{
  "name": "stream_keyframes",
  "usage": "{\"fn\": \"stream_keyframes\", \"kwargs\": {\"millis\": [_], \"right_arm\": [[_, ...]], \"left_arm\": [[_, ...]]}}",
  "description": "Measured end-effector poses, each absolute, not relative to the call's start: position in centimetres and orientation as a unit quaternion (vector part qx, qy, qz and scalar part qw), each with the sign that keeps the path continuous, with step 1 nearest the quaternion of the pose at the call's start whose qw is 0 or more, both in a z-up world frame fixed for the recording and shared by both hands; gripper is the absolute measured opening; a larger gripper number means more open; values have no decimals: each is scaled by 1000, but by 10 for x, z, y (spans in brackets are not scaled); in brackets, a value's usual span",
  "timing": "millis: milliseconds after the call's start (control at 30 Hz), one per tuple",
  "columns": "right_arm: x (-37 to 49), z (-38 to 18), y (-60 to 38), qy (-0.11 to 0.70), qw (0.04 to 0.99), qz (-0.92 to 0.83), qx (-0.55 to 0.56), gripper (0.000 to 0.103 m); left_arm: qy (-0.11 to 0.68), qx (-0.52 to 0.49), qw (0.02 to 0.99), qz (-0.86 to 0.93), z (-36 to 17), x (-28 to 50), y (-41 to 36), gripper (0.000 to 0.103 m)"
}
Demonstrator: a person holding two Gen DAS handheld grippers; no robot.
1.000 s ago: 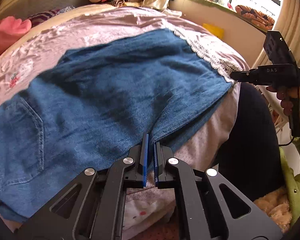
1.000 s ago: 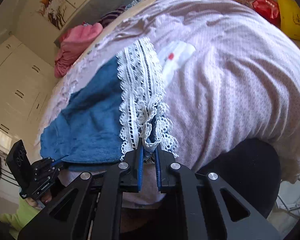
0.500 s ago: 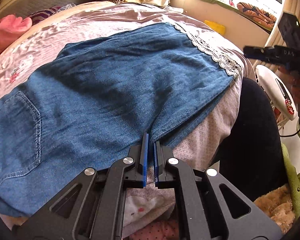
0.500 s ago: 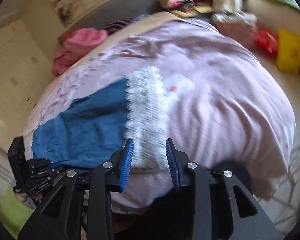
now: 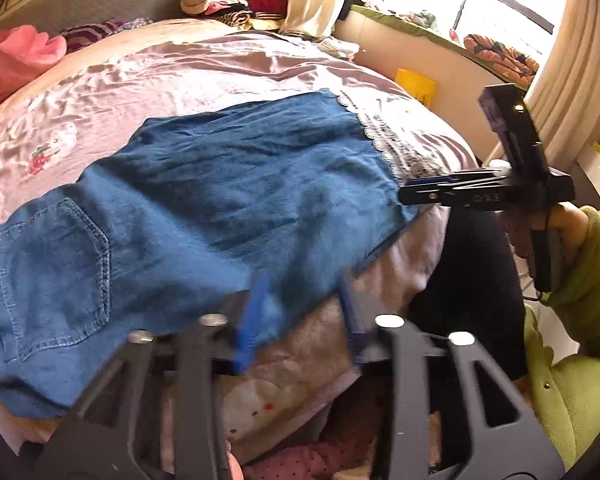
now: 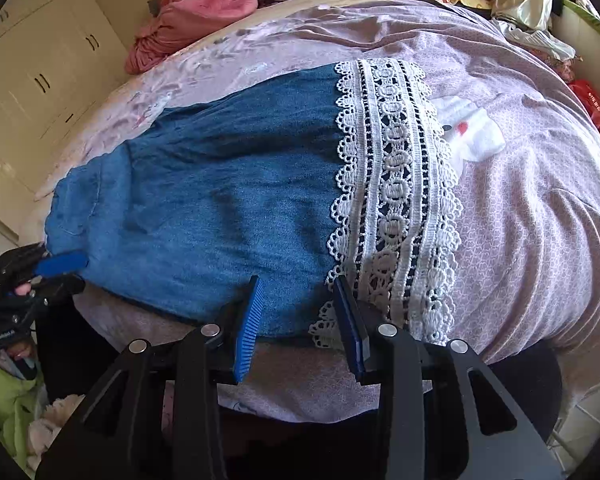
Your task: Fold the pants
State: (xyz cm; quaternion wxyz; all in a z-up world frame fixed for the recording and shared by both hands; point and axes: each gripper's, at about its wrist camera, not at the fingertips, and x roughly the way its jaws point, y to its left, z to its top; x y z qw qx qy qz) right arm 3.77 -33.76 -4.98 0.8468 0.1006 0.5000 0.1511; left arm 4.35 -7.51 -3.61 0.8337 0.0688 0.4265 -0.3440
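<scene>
Now both grippers have let go: the left gripper (image 5: 300,316) is opening, the right gripper (image 6: 298,320) stands released, leaving the pants (image 6: 220,200) folded lengthwise on the bed (image 6: 520,200)

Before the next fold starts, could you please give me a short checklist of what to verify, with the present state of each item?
1. Left tool released: ok, its jaws are opening and no denim is pinched between its pads.
2. Right tool released: ok, its pads stand apart in front of the pants' near edge.
3. Pants lying flat on the bed: ok, only light wrinkles.
4. Lace hem spread out: ok, though its near corner hangs over the bed edge.
5. Layers underneath aligned: cannot tell, hidden.
6. Back pocket side smooth: ok.
</scene>
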Motion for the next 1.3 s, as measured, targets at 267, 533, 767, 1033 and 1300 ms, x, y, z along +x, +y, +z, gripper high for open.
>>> {"fn": "stream_keyframes", "kwargs": {"millis": [267, 533, 767, 1033, 1300], "right_arm": [[37, -46, -340, 503, 843, 164, 102, 36], [56, 12, -379, 421, 883, 165, 126, 57], [136, 6, -416, 435, 880, 135, 137, 57], [196, -45, -414, 483, 844, 181, 147, 54], [185, -53, -412, 471, 827, 245, 186, 21]], "left_arm": [[481, 60, 811, -328, -69, 54, -71, 34], [410, 20, 855, -316, 6, 90, -47, 48], [435, 24, 864, -251, -3, 186, -53, 48], [487, 43, 835, -254, -41, 246, -63, 47], [486, 39, 825, -285, -48, 247, -75, 4]]}}
